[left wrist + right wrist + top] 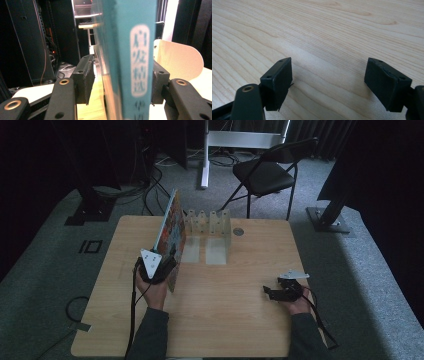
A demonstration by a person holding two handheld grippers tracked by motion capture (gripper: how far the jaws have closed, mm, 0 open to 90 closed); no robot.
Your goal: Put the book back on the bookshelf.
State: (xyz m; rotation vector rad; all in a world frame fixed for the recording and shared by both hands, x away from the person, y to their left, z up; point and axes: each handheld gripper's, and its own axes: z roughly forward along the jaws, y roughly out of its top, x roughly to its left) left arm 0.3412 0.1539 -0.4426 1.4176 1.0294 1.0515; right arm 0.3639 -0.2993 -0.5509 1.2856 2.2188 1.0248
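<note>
A thin book [170, 232] with a colourful cover and a teal spine [125, 50] stands on edge at the table's left middle, leaning slightly. My left gripper [167, 262] is shut on its near end; in the left gripper view [122, 82] the spine sits between the two black pads. Just right of the book, a white slotted book rack [207, 222] with several upright dividers stands at the back of the table, and one rounded divider [180, 60] shows past the spine. My right gripper [267, 292] rests low at the right front, open, with bare wood between its jaws [328, 77].
The wooden table [225, 320] has a small round grommet [238, 232] behind the rack. A black folding chair [265, 175] stands beyond the far edge, with dark stands and cables on the floor at left.
</note>
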